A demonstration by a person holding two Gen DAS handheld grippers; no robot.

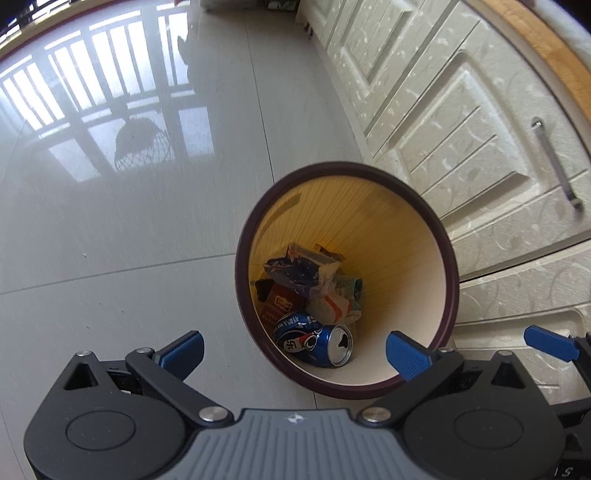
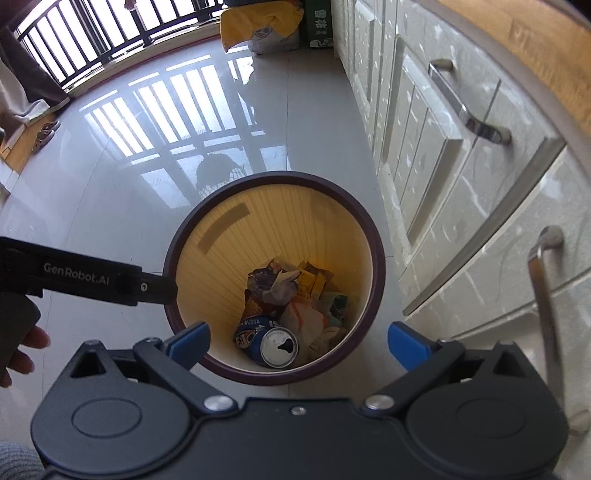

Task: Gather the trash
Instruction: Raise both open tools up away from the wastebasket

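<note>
place: looks like a home kitchen, the part that opens onto a balcony
cabinets: cream base cabinets with embossed swirly fronts and long metal bar handles, running down the right side
worktop: wood-coloured edge sitting on top of those cabinets
floor: big glossy grey tiles, shiny enough to mirror the window bars
balcony: dark railing in daylight at the far end, with a curtain hanging beside it
household stuff: small bin full of wrappers and a can, yellow sack and green carton parked by the far wall
</note>
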